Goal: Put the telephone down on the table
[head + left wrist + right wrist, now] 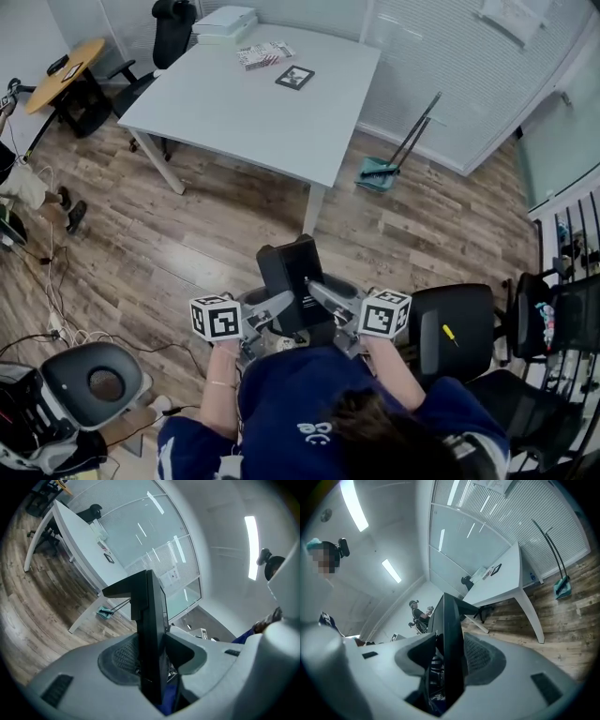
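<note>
A black telephone point(293, 281) is held up in front of the person's chest, over the wooden floor. My left gripper point(281, 307) clamps its left edge and my right gripper point(317, 295) clamps its right edge. In the left gripper view the telephone point(151, 634) stands edge-on between both pads. The right gripper view shows the same thin black body point(451, 644) pinched between the pads. The white table point(253, 94) stands farther ahead, well beyond the grippers.
On the table lie a marker card point(294, 77), a printed sheet point(264, 54) and white boxes point(225, 22). A dustpan and broom point(386, 169) lean past the table's right corner. Black chairs point(450, 333) stand at the right, a round seat point(98, 382) at lower left.
</note>
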Demonstrator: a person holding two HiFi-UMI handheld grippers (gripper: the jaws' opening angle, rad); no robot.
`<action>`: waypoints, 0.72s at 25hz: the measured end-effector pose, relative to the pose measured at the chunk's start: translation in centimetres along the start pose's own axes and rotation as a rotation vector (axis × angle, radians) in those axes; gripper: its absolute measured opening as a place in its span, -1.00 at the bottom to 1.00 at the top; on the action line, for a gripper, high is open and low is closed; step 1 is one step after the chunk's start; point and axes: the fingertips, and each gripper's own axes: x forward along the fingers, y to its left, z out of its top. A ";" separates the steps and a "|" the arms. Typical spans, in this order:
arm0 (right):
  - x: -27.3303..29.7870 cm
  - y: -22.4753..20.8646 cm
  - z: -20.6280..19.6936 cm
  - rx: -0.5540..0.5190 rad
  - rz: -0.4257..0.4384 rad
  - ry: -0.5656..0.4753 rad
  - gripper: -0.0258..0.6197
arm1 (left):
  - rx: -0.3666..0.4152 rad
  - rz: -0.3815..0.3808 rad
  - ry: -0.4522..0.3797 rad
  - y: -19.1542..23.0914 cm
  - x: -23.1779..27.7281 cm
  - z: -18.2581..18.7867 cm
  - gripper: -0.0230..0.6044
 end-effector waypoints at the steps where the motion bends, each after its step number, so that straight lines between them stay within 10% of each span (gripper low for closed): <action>1: 0.5 -0.5 0.4 0.009 0.007 0.005 -0.33 | -0.002 0.009 0.002 0.5 0.3 0.5 -0.37; 18: 4.7 -10.1 12.7 0.040 0.086 0.066 -0.33 | -0.008 0.086 -0.042 5.0 10.6 11.5 -0.37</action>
